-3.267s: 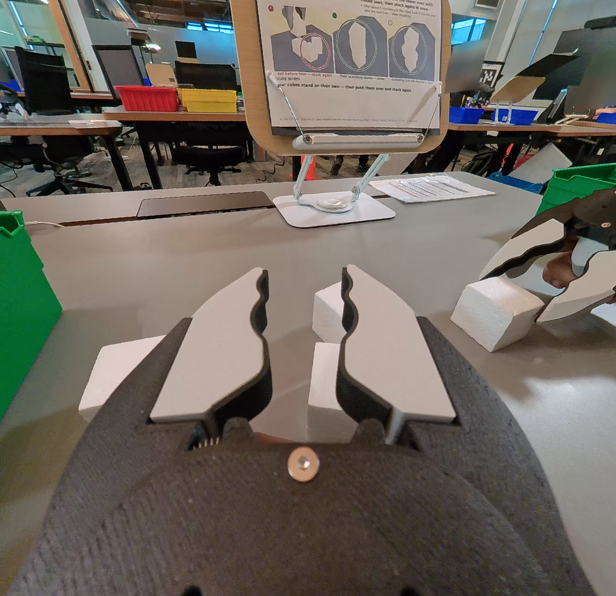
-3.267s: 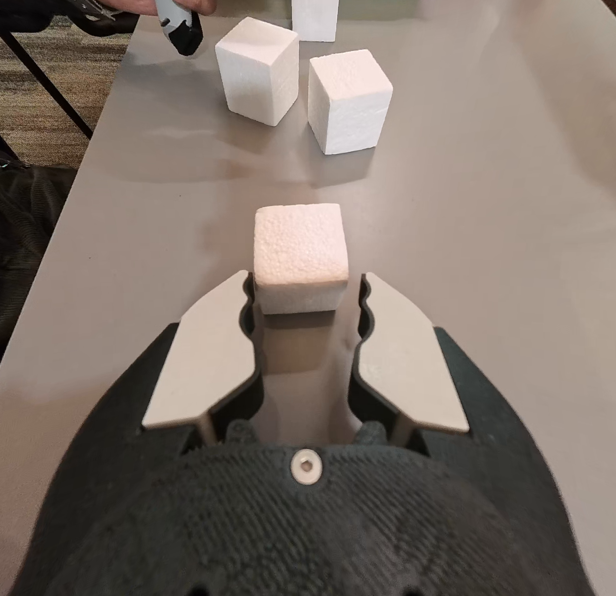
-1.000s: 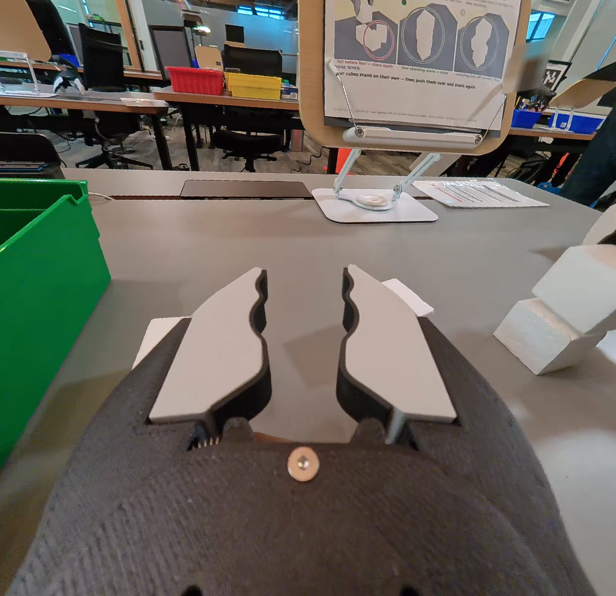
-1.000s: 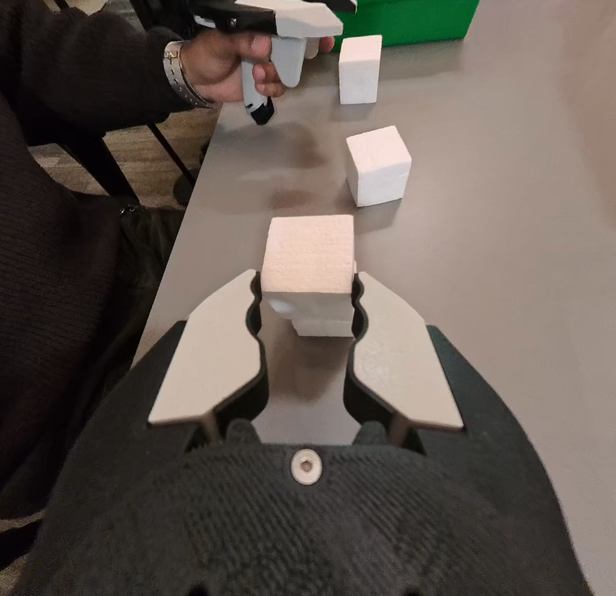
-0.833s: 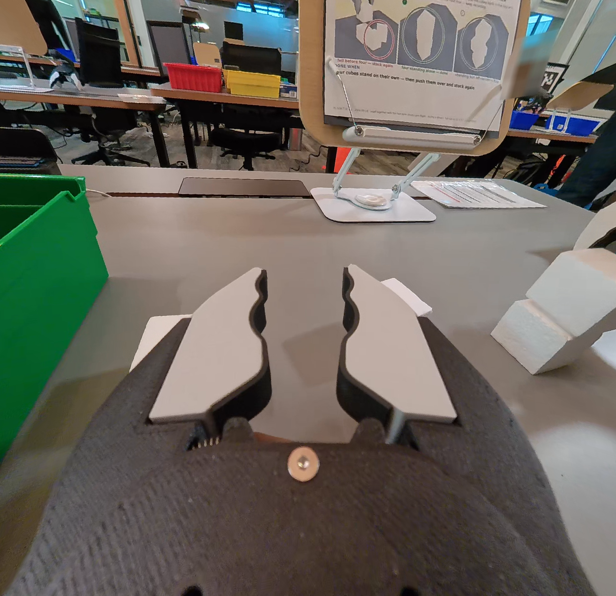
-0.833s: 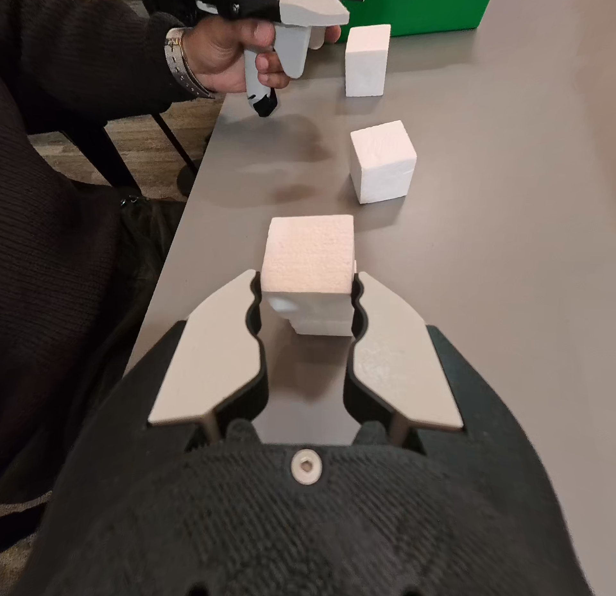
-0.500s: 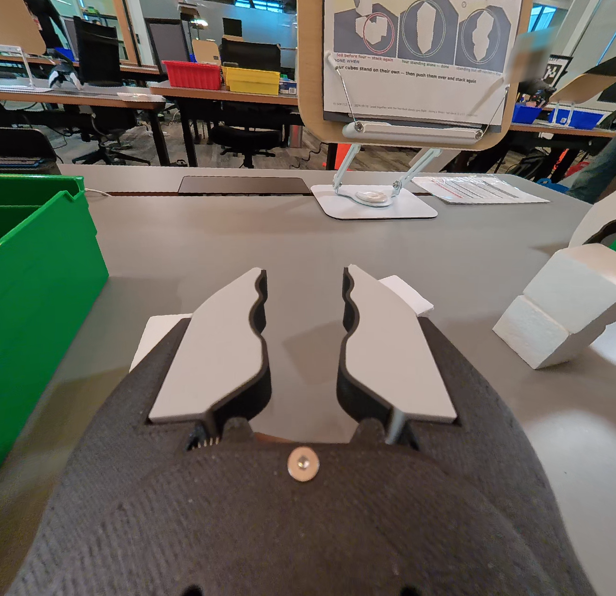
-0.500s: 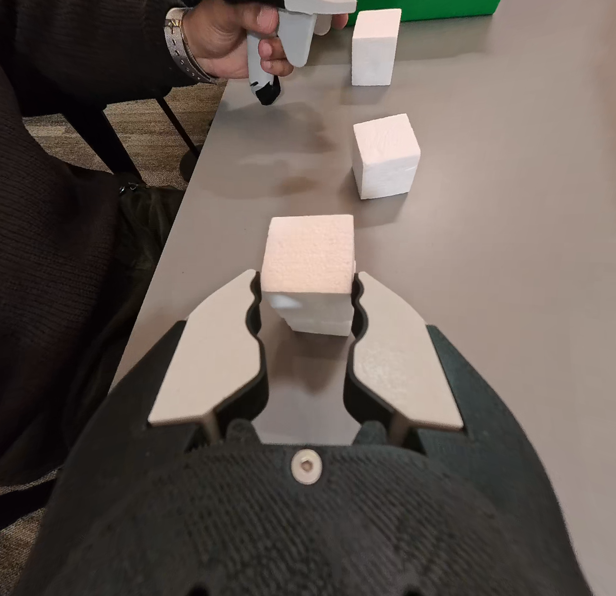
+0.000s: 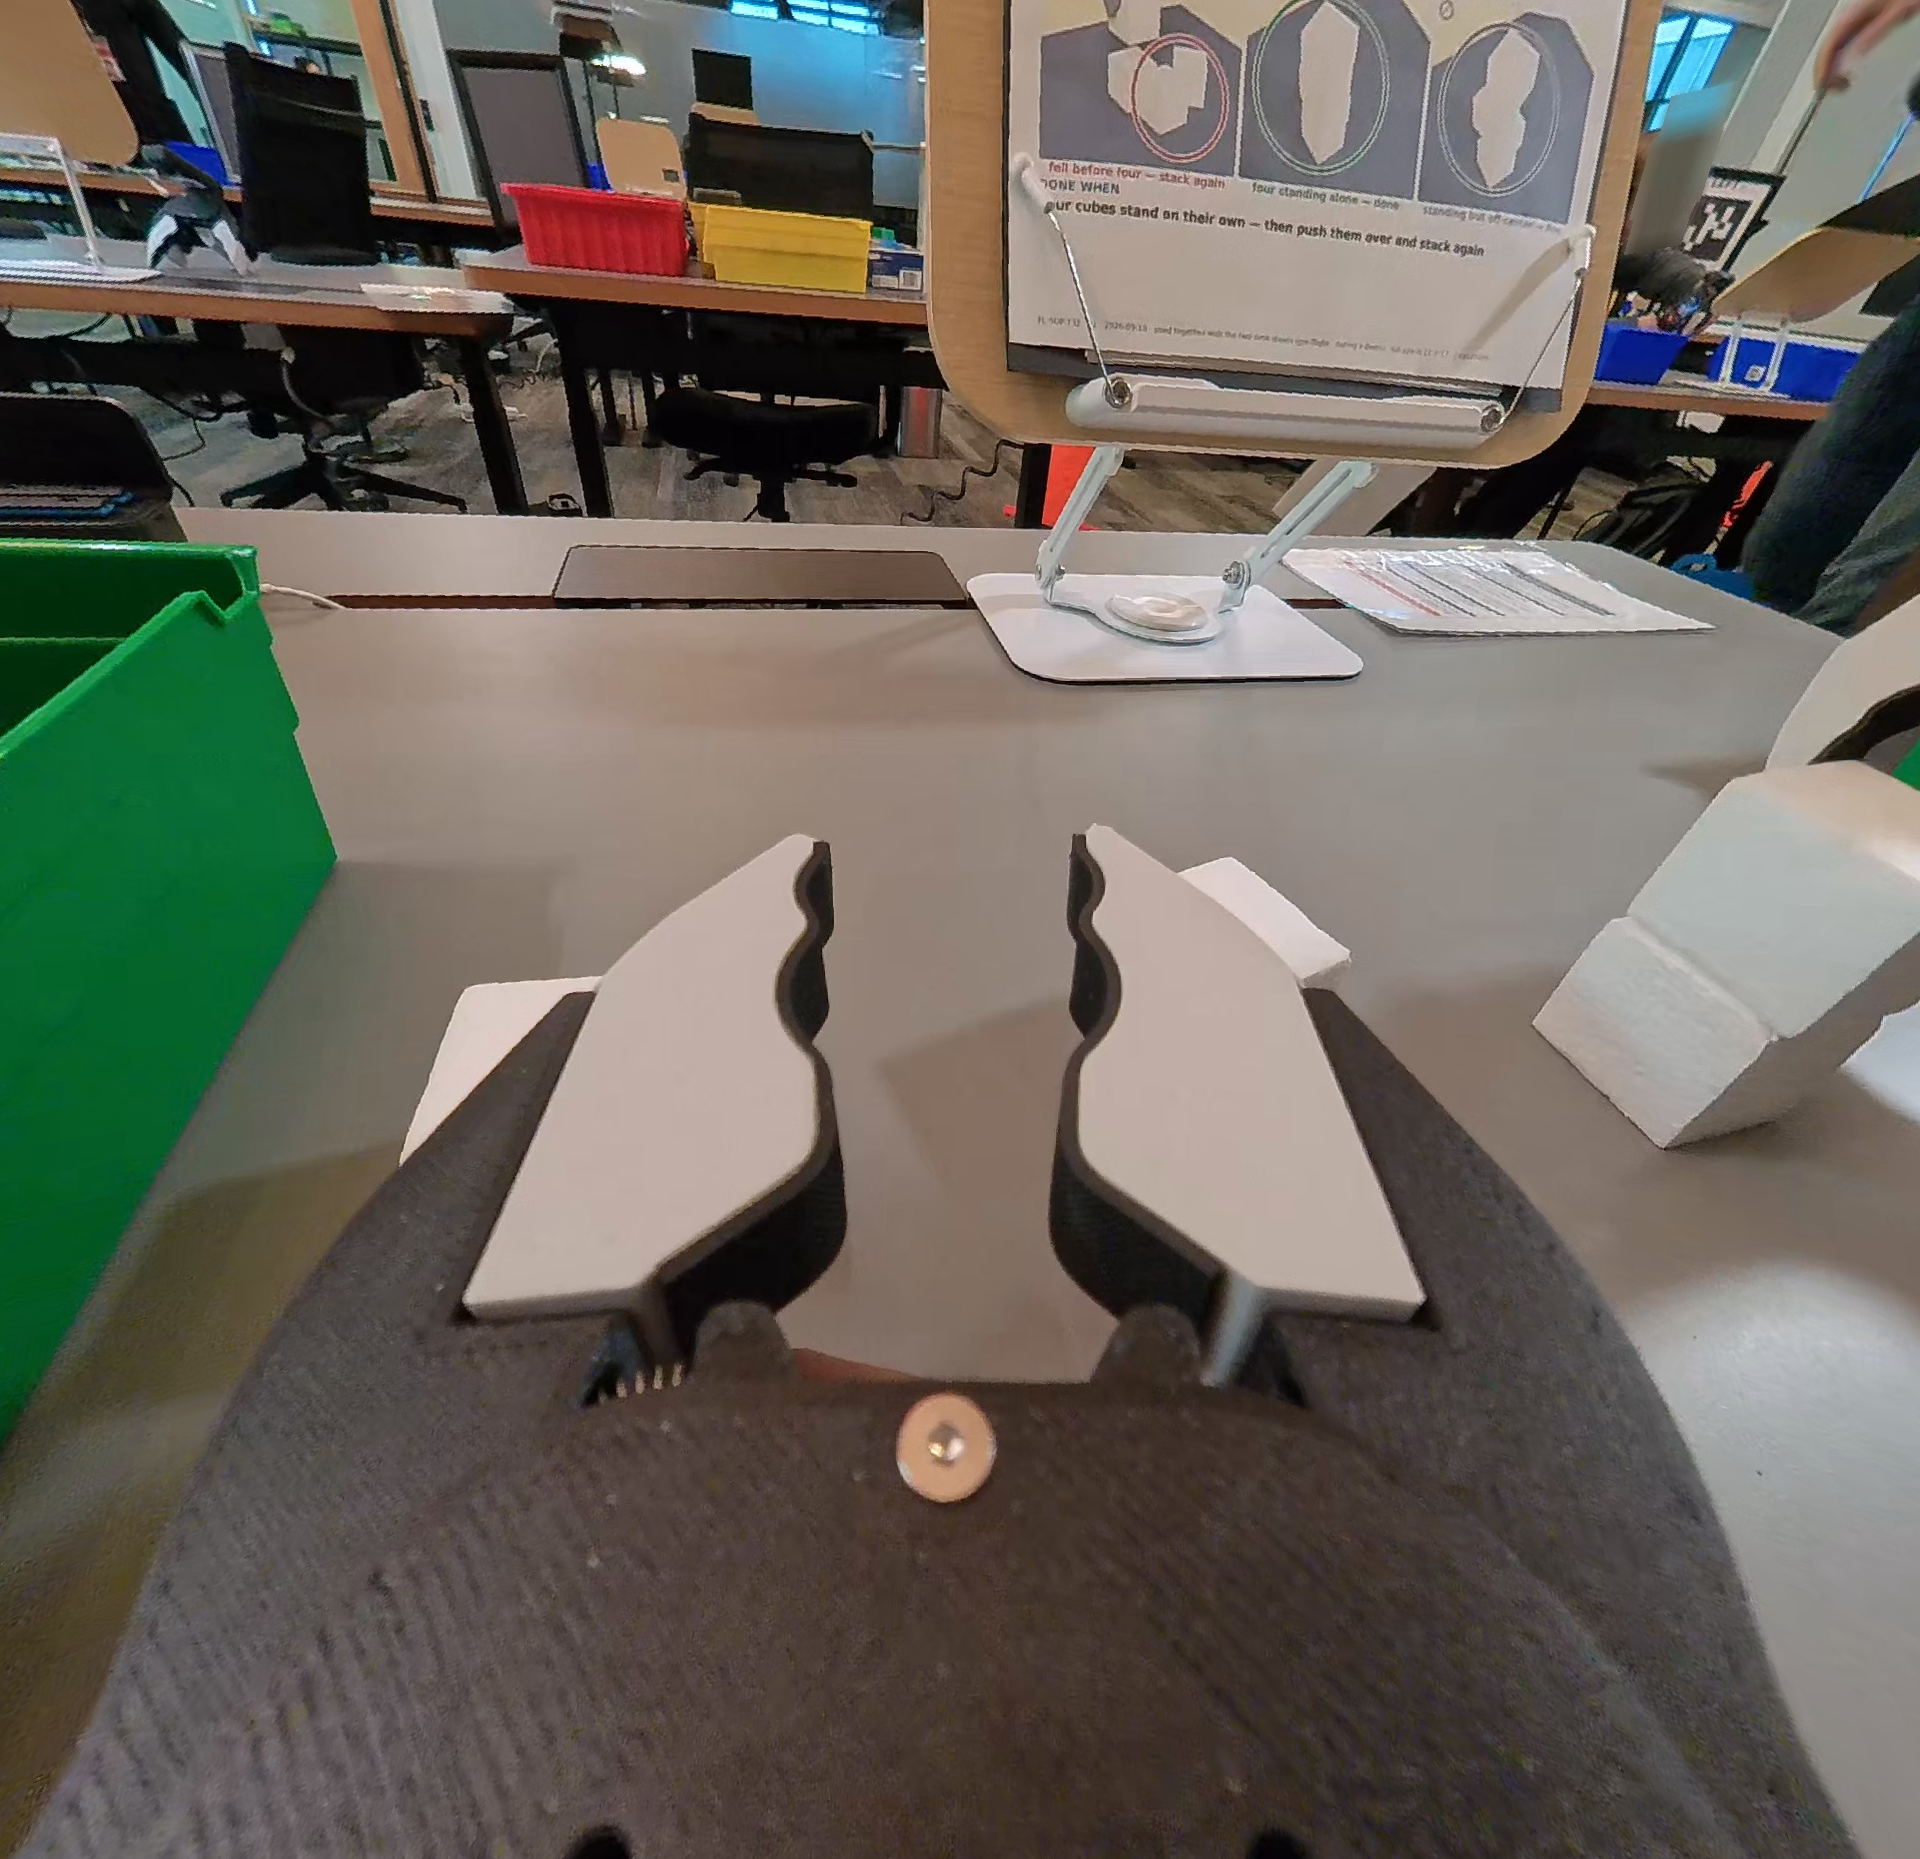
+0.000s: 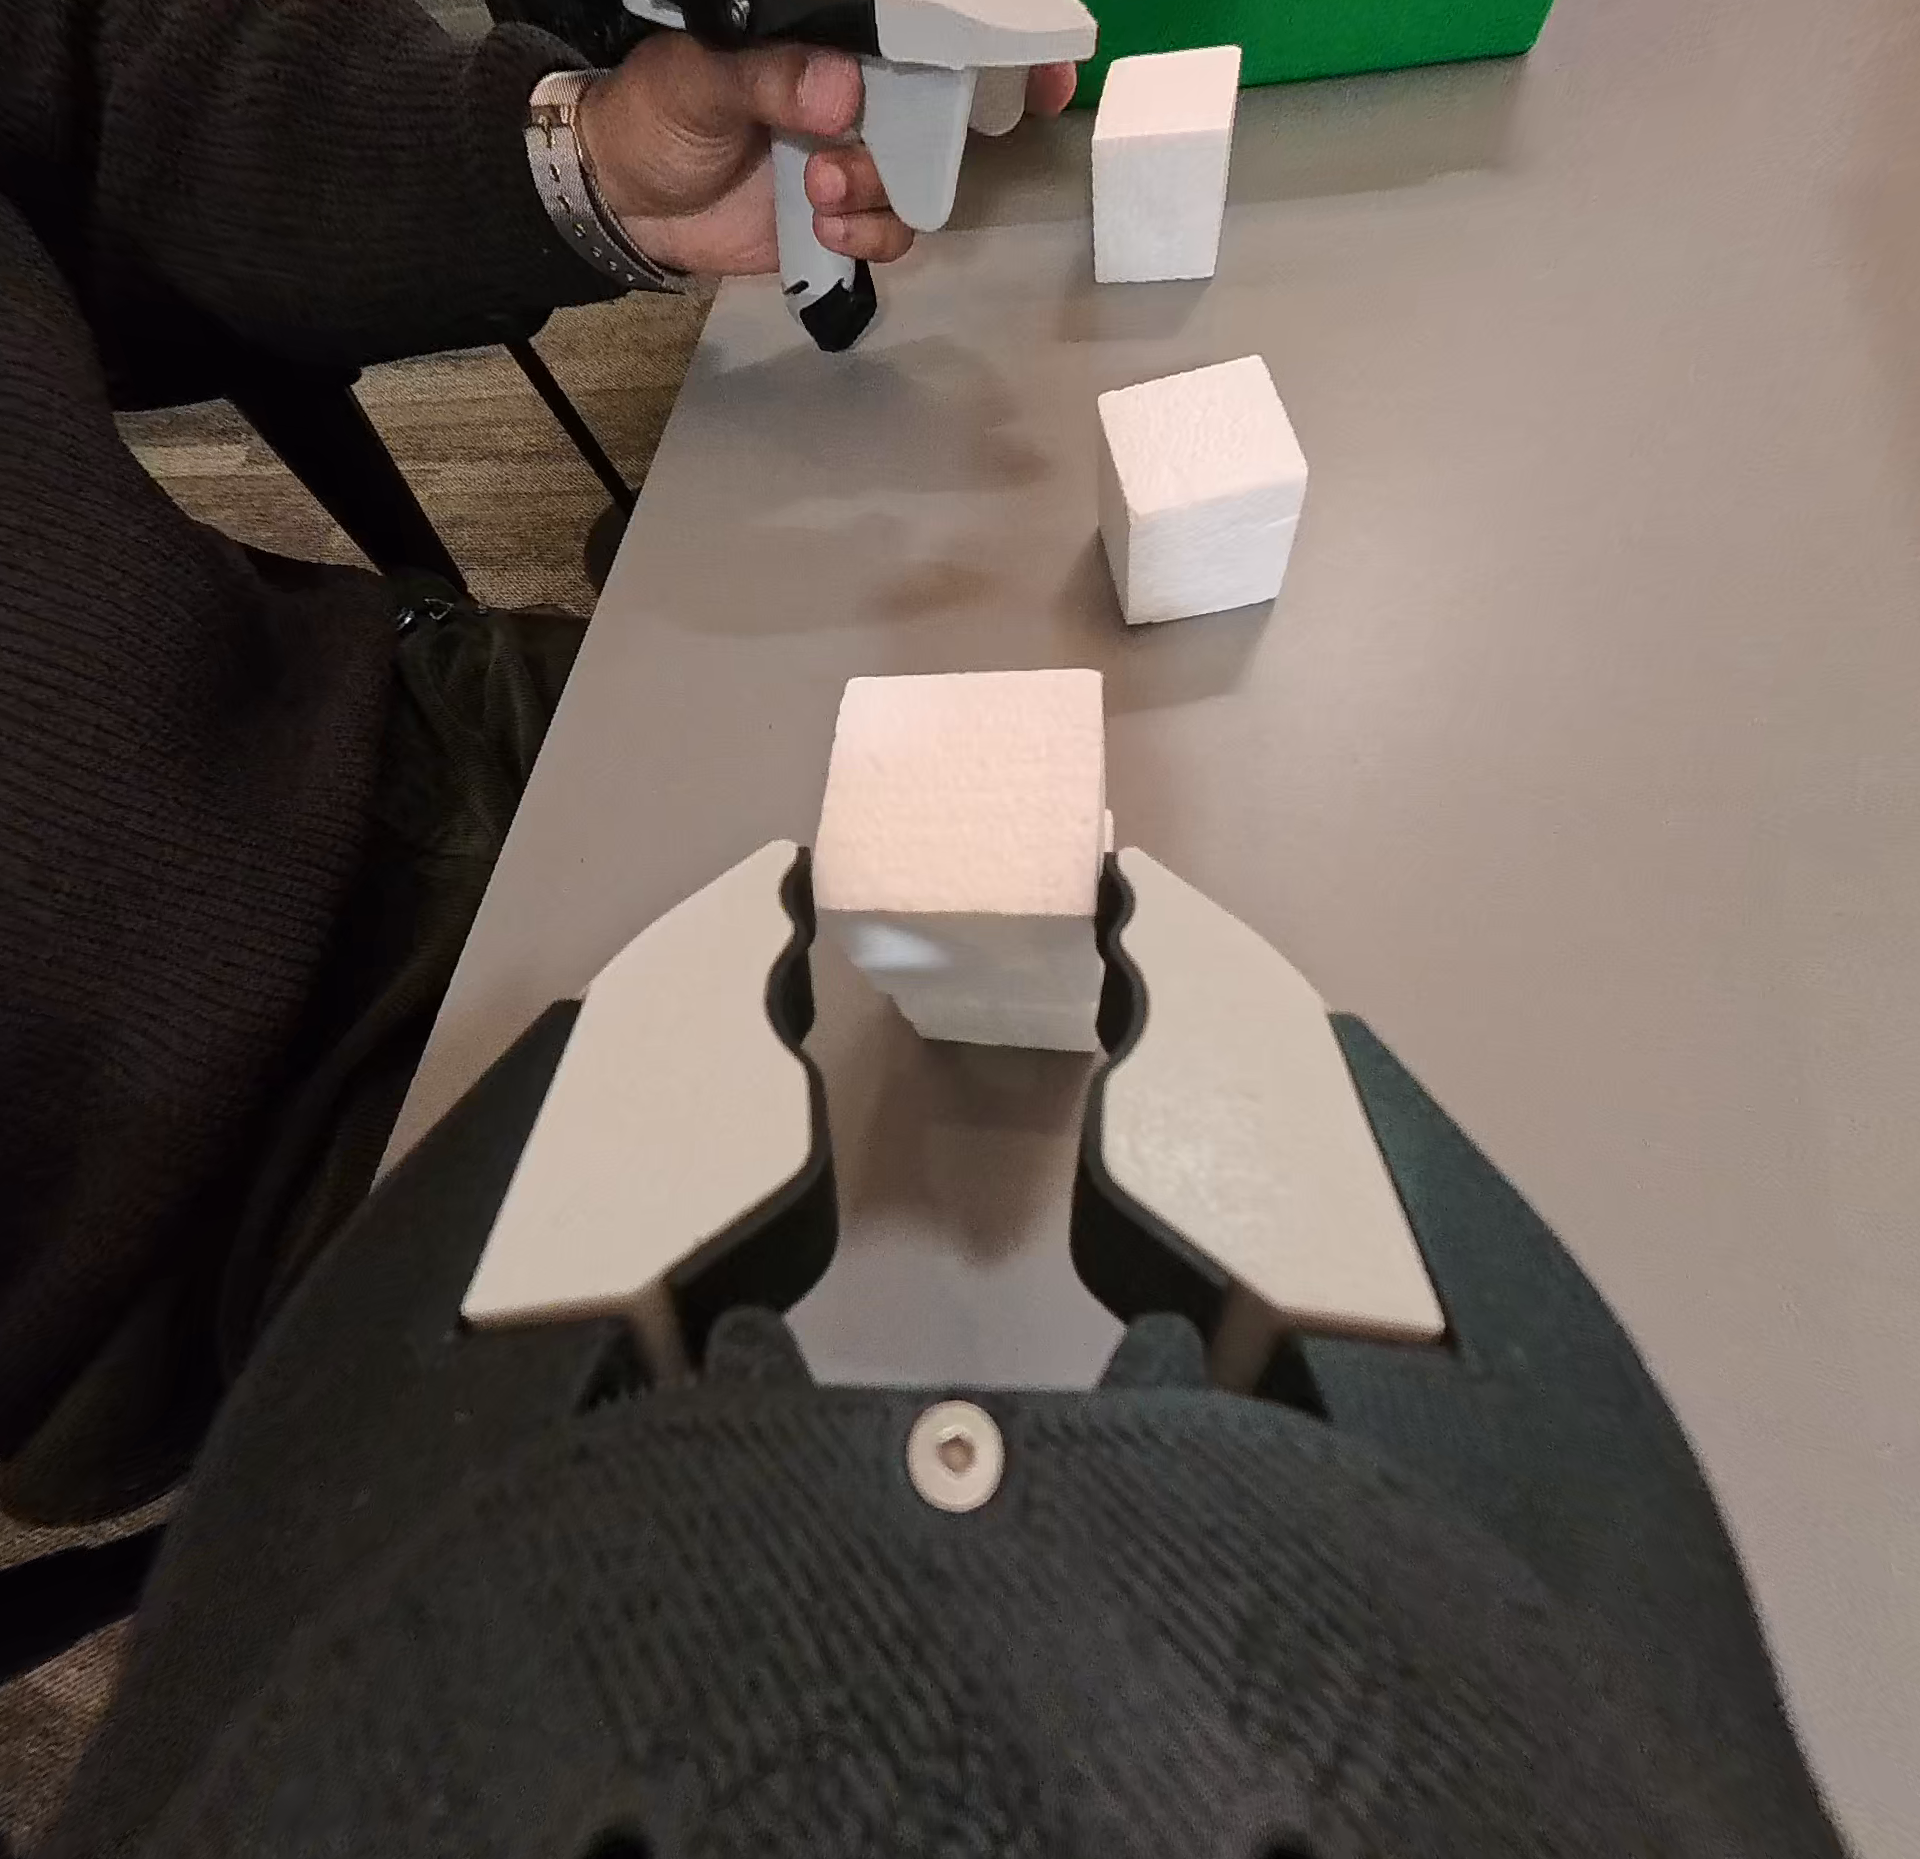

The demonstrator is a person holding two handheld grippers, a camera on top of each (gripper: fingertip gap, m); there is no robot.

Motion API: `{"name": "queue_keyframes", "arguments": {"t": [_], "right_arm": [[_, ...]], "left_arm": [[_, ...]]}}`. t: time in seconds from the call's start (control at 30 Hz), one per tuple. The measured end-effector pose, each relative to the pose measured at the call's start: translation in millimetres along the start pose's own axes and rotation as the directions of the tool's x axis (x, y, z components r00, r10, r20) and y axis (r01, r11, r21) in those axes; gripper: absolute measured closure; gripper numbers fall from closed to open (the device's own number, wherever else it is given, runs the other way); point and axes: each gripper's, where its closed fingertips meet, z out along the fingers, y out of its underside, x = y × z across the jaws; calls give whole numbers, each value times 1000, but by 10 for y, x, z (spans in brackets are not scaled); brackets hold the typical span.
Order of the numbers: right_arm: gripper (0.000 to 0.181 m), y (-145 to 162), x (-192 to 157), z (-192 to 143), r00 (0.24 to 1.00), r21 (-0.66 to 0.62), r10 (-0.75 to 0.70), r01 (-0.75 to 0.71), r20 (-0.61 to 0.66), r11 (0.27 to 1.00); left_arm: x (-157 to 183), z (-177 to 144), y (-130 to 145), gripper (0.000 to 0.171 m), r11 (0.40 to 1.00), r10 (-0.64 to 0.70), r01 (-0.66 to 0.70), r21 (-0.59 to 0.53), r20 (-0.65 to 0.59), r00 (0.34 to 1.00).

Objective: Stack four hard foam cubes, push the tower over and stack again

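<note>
My right gripper (image 10: 951, 864) is shut on a white foam cube (image 10: 961, 791), which sits a little askew on top of a second cube (image 10: 1008, 1014) near the table's front edge. This pair also shows at the right of the left wrist view, upper cube (image 9: 1787, 890) on lower cube (image 9: 1652, 1035). Two more cubes stand apart on the table, one near (image 10: 1200, 490) and one far (image 10: 1158, 162). My left gripper (image 9: 945, 853) is open and empty above the table, between those two cubes, which are partly hidden behind its fingers (image 9: 488, 1040) (image 9: 1268, 916).
A green bin (image 9: 135, 822) stands at the left, close to the far cube. A document stand (image 9: 1164, 625) with a sheet and a loose paper (image 9: 1475, 588) are at the table's back. A hand holds the left gripper (image 10: 935, 12) over the front edge. The left gripper's tips are roughly 25 cm from the right gripper's.
My right gripper has closed on a cube, lifted it and brought it onto a second cube. My left gripper has drawn back from the cubes; in the last second little moved.
</note>
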Motion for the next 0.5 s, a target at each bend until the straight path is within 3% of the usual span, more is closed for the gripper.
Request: {"name": "queue_keyframes", "arguments": {"t": [0.5], "right_arm": [[127,11,14,-8,1000,14,20,-20,3,1000]], "left_arm": [[0,2,3,128,1000,0,0,-2,0,1000]]}}
